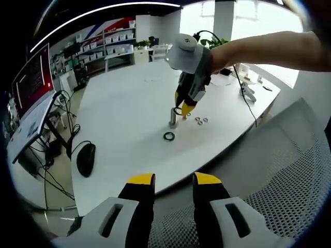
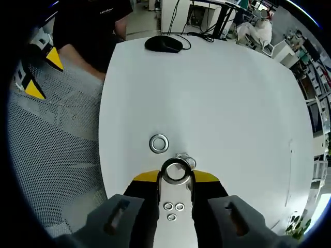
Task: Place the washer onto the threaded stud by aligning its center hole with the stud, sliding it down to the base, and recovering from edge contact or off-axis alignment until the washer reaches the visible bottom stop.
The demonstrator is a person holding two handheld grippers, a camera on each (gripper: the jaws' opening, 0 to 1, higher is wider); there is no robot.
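Note:
My right gripper (image 2: 176,179) is shut on a silver washer (image 2: 176,170), held flat between its yellow-tipped jaws. The top of the threaded stud (image 2: 184,158) peeks out just beyond the washer's far edge. In the left gripper view the right gripper (image 1: 184,107) hangs over the short metal stud (image 1: 173,118) and holds the washer (image 1: 179,110) at the stud's top, slightly to its right. My left gripper (image 1: 174,182) stands open over the table's near edge with nothing between its jaws. It also appears at the upper left of the right gripper view as the left gripper (image 2: 40,72).
A second washer (image 2: 159,143) lies flat on the white table (image 2: 207,93) beside the stud and looks dark as the ring (image 1: 169,136). Three small washers (image 2: 173,210) lie close by. A black mouse (image 1: 86,158) sits near the table edge. A mesh chair (image 1: 289,170) borders the table.

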